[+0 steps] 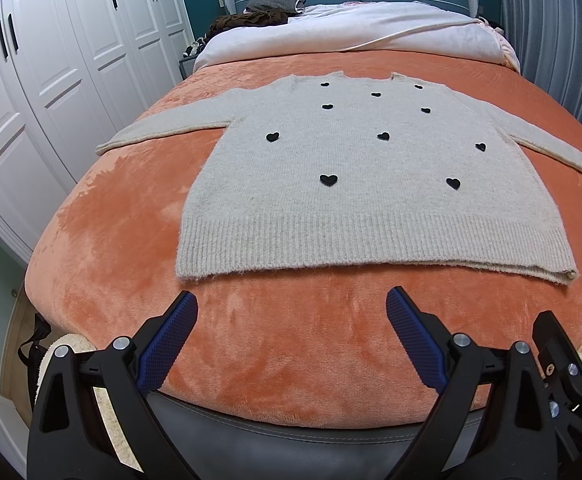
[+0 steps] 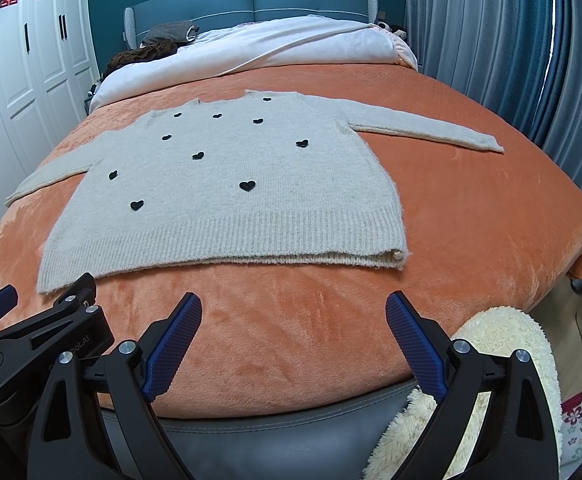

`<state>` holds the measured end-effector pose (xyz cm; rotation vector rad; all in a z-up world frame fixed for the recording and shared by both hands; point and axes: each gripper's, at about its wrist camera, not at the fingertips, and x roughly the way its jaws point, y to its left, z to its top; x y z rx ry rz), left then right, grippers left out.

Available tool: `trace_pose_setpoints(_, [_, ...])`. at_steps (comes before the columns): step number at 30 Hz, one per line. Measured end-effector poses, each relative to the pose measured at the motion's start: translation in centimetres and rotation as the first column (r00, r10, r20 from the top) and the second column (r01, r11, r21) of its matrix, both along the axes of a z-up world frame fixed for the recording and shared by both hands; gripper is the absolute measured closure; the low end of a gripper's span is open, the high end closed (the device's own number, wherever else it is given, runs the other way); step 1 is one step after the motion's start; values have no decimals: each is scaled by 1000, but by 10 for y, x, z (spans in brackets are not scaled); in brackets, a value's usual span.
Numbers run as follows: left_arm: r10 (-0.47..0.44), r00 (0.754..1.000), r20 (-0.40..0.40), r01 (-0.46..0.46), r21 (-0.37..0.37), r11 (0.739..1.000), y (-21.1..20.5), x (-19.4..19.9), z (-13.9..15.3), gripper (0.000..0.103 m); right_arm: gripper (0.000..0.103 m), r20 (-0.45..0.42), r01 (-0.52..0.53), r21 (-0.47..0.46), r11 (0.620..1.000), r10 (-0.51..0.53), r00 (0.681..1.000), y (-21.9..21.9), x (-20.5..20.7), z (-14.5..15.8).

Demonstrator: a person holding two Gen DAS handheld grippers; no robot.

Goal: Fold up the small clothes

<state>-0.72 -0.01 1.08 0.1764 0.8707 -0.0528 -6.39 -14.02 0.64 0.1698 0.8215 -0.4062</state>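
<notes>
- Both grippers hang nearest the camera, short of the sweater's hem: the left gripper (image 1: 291, 312) and right gripper (image 2: 293, 314) each have their blue fingers spread wide with nothing between them, and neither touches the knit.
- Just beyond them, the sweater (image 1: 355, 184) lies flat on the orange blanket (image 1: 139, 240), heart side up, ribbed hem toward the grippers.
- Further off, the left sleeve (image 1: 159, 130) and right sleeve (image 2: 427, 130) are both spread out to the sides, not folded in.
- Beyond the collar sits a white duvet (image 1: 351, 36).
- By my reading, no fold is made yet; sleeves and body all remain to do.
</notes>
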Motion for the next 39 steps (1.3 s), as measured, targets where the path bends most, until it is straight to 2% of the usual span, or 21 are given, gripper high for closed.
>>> trace_pose_setpoints(9, [3,1000,-20,-3,-7,1000,3,2,-6,9,10,-12,-8,13,1000,8,1000,-1,1,-6])
trace_pose_setpoints(12, [-21,999,-32,20,-43,999,8,9,-11,6,10,-13,-70,93,993,72,997,-12,10,-12])
trace_pose_setpoints(14, [-19,999,-33,16,-93,996,19,22,-8,6,10,-3,-70,149,986,71,997,-35,20,-13])
trace_pose_setpoints(16, [0,999,-40,-5,-128,992,32,39,-4,5,10,20,-25,198,980,22,1000,-75,32,-12])
trace_pose_setpoints(20, [50,998,-39,-55,-161,985,56,77,3,5,10,33,155,320,935,-174,984,-210,71,-11])
trace_pose_setpoints(25, [102,994,-46,-109,-194,975,67,118,3,5,10,32,403,339,850,-438,898,-377,114,-14])
trace_pose_setpoints(28, [126,989,-76,-140,-213,967,65,137,-8,5,10,19,494,372,785,-539,842,-448,136,-28])
trace_pose_setpoints(31, [145,985,-96,-163,-223,961,60,152,-21,5,10,-5,545,443,711,-607,795,-496,152,-51])
trace_pose_setpoints(34, [144,983,-116,-167,-221,961,52,167,-32,5,12,-50,586,483,651,-647,761,-521,171,-76])
trace_pose_setpoints(35, [144,982,-122,-169,-222,960,51,171,-35,5,14,-41,604,457,653,-663,747,-522,175,-76])
trace_pose_setpoints(36, [143,981,-131,-169,-225,960,50,175,-38,5,29,-23,613,424,667,-669,743,-523,181,-74])
trace_pose_setpoints(37, [140,980,-139,-169,-231,958,50,181,-41,5,46,-15,613,392,686,-661,750,-524,190,-71])
trace_pose_setpoints(38, [140,980,-142,-171,-240,956,51,184,-42,6,88,-24,601,369,709,-639,769,-523,204,-68])
trace_pose_setpoints(39, [138,980,-141,-170,-254,952,52,189,-43,6,90,-14,576,364,732,-614,789,-520,219,-61])
